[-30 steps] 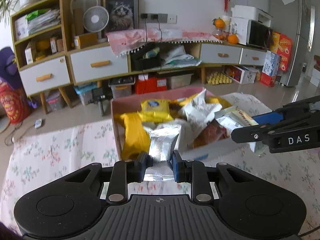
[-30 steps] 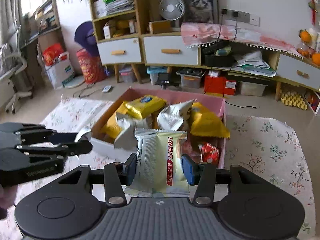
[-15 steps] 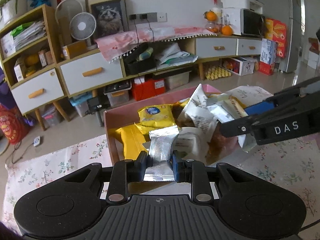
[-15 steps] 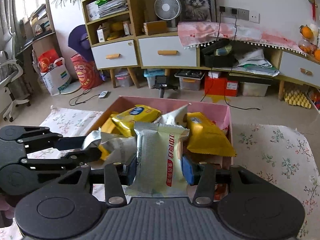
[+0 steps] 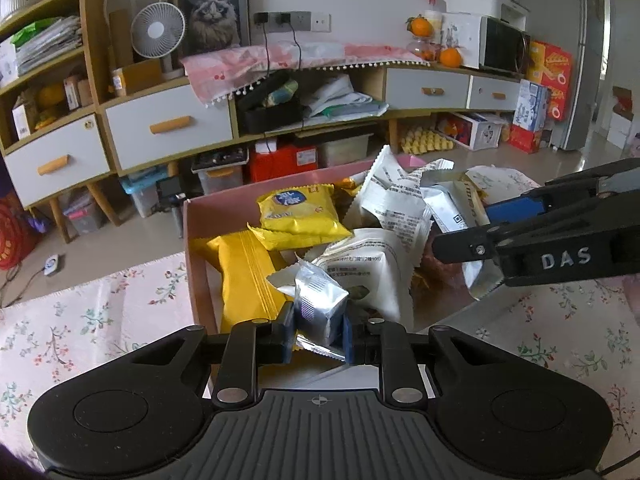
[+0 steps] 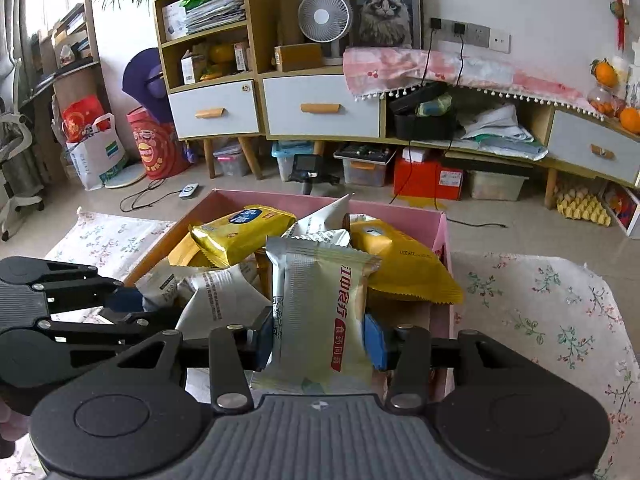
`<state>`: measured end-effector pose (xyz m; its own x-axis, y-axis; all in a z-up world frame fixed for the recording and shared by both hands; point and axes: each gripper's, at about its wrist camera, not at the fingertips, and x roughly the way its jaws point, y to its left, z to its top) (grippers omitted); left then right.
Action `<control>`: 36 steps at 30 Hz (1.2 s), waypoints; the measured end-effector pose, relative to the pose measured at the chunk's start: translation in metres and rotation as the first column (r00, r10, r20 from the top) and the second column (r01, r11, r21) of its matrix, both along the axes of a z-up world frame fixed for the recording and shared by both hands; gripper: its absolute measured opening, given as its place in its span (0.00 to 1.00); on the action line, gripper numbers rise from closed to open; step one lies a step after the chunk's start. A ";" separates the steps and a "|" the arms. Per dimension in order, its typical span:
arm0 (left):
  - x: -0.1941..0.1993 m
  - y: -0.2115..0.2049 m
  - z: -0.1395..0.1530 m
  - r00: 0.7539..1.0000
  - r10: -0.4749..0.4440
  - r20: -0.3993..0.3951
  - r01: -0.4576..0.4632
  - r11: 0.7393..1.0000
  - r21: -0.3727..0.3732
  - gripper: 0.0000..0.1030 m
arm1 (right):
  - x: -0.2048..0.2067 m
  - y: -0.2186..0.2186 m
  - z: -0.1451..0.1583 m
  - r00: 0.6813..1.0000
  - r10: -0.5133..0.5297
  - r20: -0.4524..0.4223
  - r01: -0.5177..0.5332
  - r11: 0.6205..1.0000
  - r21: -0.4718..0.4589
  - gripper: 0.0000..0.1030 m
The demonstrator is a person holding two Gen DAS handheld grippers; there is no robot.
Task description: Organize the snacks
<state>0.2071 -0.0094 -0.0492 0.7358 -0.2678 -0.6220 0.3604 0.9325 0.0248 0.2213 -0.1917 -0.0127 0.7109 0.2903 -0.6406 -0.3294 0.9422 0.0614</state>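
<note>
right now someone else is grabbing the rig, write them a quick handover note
Left tool: shut on a small silver foil snack packet, over the near edge of the pink cardboard box.
Right tool: shut on a pale green-white snack packet with a red label, also over the box.
Done: several yellow and white packets lie in the box.
Left: release both packets into the box; I can't see any other loose snacks.

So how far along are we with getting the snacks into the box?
Done: the pink box already holds a pile of yellow and white packets. In hand: the left gripper clamps a silver packet, the right gripper a pale packet, both over the box. Left: releasing both.
</note>
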 end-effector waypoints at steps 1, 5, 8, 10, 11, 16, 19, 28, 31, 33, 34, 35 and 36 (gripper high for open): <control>0.000 0.000 0.000 1.000 -0.004 -0.004 0.004 1.000 0.000 0.20 | 0.000 0.001 -0.001 1.000 -0.001 0.009 0.001 1.000 -0.012 0.27; -0.002 -0.001 -0.002 1.000 -0.010 -0.013 0.010 1.000 0.003 0.20 | -0.002 0.007 -0.008 1.000 -0.002 0.029 0.004 0.998 -0.055 0.27; -0.002 -0.001 -0.002 1.000 -0.010 -0.019 0.010 1.000 -0.006 0.20 | -0.003 0.012 -0.014 1.000 0.014 0.019 -0.012 0.996 -0.086 0.27; -0.004 -0.002 -0.001 1.000 -0.008 -0.018 0.008 1.000 -0.003 0.21 | -0.002 0.013 -0.013 1.000 0.019 0.021 -0.017 0.995 -0.096 0.27; -0.004 -0.003 -0.001 1.000 -0.008 -0.018 0.008 1.000 0.000 0.22 | -0.002 0.012 -0.012 1.000 0.021 0.021 -0.019 0.996 -0.092 0.28; -0.004 -0.005 0.005 0.999 0.003 -0.031 -0.003 1.000 0.005 0.29 | -0.004 0.005 -0.003 1.000 0.018 0.007 -0.017 0.999 -0.042 0.33; -0.008 -0.005 0.011 0.999 0.013 -0.033 -0.013 1.000 0.010 0.48 | -0.009 0.002 0.003 1.000 0.018 -0.004 -0.018 0.999 -0.034 0.39; -0.042 -0.011 0.028 0.995 0.053 -0.081 -0.049 0.997 0.053 0.84 | -0.033 -0.006 0.026 1.000 0.000 -0.018 -0.001 0.999 -0.039 0.63; -0.060 -0.014 0.033 0.991 0.093 -0.091 -0.083 0.991 0.105 0.88 | -0.047 -0.007 0.034 1.000 -0.009 -0.009 0.009 0.997 -0.071 0.72; -0.073 -0.016 0.035 0.986 0.130 -0.108 -0.115 0.984 0.140 0.90 | -0.058 -0.008 0.039 1.000 -0.015 -0.011 0.014 0.995 -0.096 0.75; -0.080 -0.017 0.036 0.983 0.143 -0.115 -0.125 0.981 0.152 0.91 | -0.064 -0.008 0.041 1.000 -0.019 -0.020 0.016 0.994 -0.104 0.77; -0.085 -0.017 0.038 0.981 0.154 -0.119 -0.134 0.978 0.161 0.92 | -0.068 -0.008 0.043 0.999 -0.020 -0.028 0.017 0.994 -0.107 0.79; -0.091 -0.017 0.040 0.978 0.170 -0.124 -0.147 0.974 0.175 0.92 | -0.074 -0.007 0.045 0.999 -0.019 -0.035 0.015 0.994 -0.112 0.79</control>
